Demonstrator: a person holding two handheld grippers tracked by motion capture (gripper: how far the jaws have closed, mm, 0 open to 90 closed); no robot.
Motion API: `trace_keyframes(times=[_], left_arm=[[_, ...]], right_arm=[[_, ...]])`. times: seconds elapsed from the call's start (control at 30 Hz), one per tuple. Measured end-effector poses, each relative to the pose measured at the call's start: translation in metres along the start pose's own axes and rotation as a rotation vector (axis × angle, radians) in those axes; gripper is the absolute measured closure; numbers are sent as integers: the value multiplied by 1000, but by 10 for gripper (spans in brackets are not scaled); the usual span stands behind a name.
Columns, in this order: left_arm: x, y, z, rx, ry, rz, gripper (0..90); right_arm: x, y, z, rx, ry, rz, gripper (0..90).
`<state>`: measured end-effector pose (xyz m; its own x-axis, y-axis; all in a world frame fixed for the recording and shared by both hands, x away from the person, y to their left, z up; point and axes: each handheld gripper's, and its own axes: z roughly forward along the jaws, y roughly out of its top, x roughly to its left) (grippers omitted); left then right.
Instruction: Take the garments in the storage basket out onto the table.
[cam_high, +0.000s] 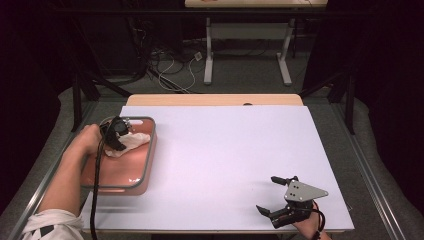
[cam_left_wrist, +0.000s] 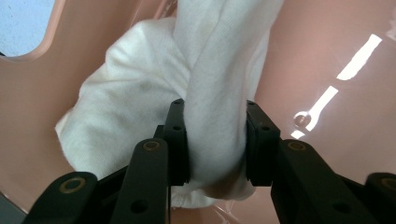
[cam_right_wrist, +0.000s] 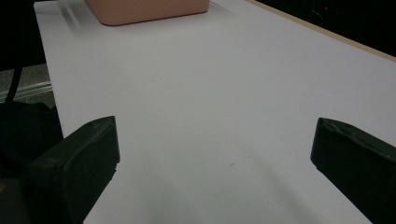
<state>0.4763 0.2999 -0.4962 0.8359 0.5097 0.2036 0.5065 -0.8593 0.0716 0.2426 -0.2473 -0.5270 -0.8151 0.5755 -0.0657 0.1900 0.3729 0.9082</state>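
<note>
Lying bunched inside the pink basin, the white cloth sits toward the basin's far end, close to its grey rim. The left gripper reaches down into the basin from its left side, and its two black jaws press on a thick fold of the cloth from either side, so the fold is pinched between the pads; the rest of the cloth spreads loose against the basin's pink floor. The basin stands on the white table, at its left edge. Well apart from the basin, near the table's right front corner, the right gripper hovers with its jaws spread wide and nothing between them.
</note>
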Motion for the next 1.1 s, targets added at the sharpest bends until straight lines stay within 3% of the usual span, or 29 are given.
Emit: trace_keyframes(times=[0.4, 1.1], left_arm=[[-3, -8, -29, -36, -3, 57, 684], [-9, -12, -64, -29, 12, 166, 687]], right_arm=[[-1, 0, 0, 2, -3, -6, 8], [0, 0, 0, -1, -4, -6, 8]])
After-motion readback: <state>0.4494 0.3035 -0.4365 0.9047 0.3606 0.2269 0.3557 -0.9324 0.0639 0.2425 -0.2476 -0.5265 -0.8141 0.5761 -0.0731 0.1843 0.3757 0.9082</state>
